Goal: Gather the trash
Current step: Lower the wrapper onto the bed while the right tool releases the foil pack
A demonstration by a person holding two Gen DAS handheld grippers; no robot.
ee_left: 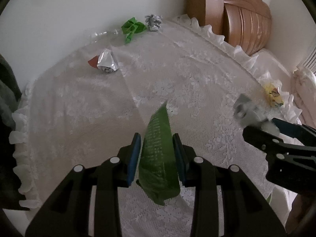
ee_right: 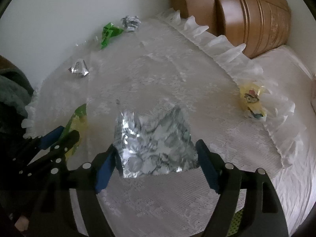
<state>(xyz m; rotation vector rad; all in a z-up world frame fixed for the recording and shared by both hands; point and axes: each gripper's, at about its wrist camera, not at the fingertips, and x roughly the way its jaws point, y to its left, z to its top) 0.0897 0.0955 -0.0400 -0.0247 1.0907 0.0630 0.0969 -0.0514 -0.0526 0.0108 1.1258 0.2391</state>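
Left wrist view
- My left gripper (ee_left: 157,154): clamped on a green wrapper (ee_left: 158,158), whose long axis runs straight out along the fingers toward 12 o'clock.
- Right gripper (ee_left: 254,122): enters at 3 o'clock holding something grey and blurred; from here I cannot say what.
- Loose trash on the lace bedspread (ee_left: 197,79): foil-and-red wrapper (ee_left: 104,62) at 11 o'clock, crumpled green wrapper (ee_left: 133,28) and grey wad (ee_left: 153,22) touching at 12 o'clock against the wall, yellow cartoon wrapper (ee_left: 273,96) at 2 o'clock on the frill.
- Nearer hand, I judge: left for the foil-and-red piece, right for the yellow one.

Right wrist view
- My right gripper (ee_right: 156,150): a silver foil sheet (ee_right: 154,142) sits between the pads, touching both, broad side across the fingers; I read it as gripped.
- Left gripper (ee_right: 65,136): at 9 o'clock, pinching the green wrapper (ee_right: 79,116).
- Yellow cartoon wrapper (ee_right: 251,100): 2 o'clock, well apart.
- Containers: no bin or bag visible in either view, so the drop-off lies off-frame.
- Wooden headboard (ee_right: 246,15): 1 o'clock, behind the bed.
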